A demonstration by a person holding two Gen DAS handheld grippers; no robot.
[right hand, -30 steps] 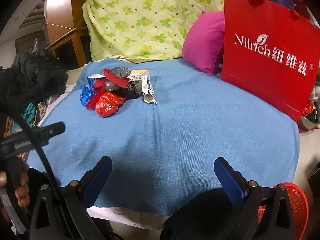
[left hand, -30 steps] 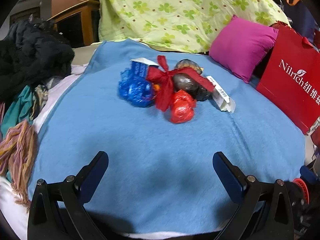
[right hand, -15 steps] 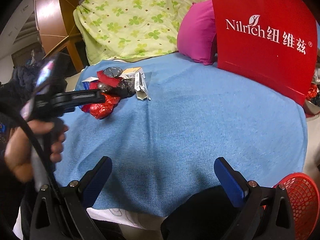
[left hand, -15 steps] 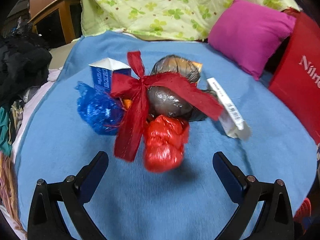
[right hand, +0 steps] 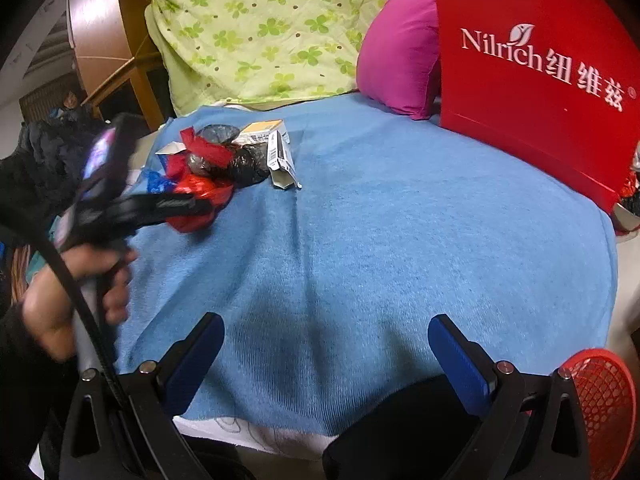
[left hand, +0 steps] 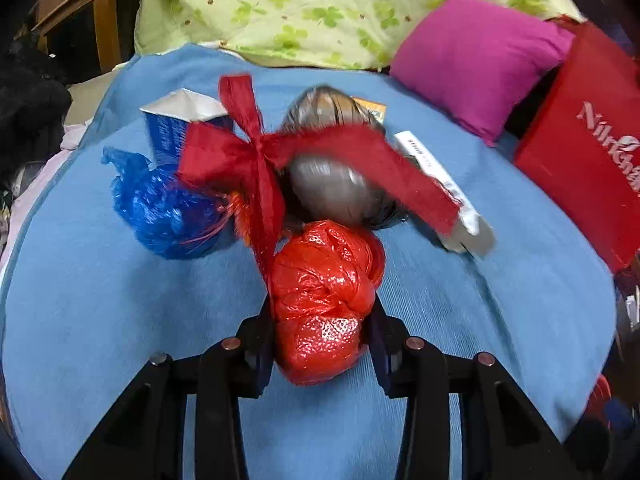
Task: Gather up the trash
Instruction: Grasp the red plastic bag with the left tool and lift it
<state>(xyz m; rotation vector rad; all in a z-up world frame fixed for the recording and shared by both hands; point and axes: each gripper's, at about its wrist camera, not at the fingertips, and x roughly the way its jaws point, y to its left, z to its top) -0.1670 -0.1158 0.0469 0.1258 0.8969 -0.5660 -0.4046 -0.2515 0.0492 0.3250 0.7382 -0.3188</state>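
A pile of trash lies on the blue blanket (left hand: pixel 100 320): a red plastic bag (left hand: pixel 324 300), a blue plastic bag (left hand: pixel 168 216), a red ribbon bow (left hand: pixel 256 160), a grey-black bag (left hand: pixel 336 188), a blue and white carton (left hand: pixel 180 120) and a flattened white box (left hand: pixel 436 176). My left gripper (left hand: pixel 320 320) is shut on the red plastic bag, one finger on each side. In the right wrist view the left gripper (right hand: pixel 188 202) reaches the pile (right hand: pixel 224 160). My right gripper (right hand: pixel 324 356) is open and empty over the blanket's near edge.
A red Nilrich paper bag (right hand: pixel 536 68) stands at the right, a magenta pillow (right hand: pixel 400 56) beside it. A green clover quilt (right hand: pixel 264 28) is at the back. A red mesh basket (right hand: pixel 600 408) sits low at the right. Dark clothes (left hand: pixel 28 104) lie left.
My left gripper moved forward to the trash pile and closed on the red plastic bag. My right gripper stayed open and shifted slightly toward the red paper bag.
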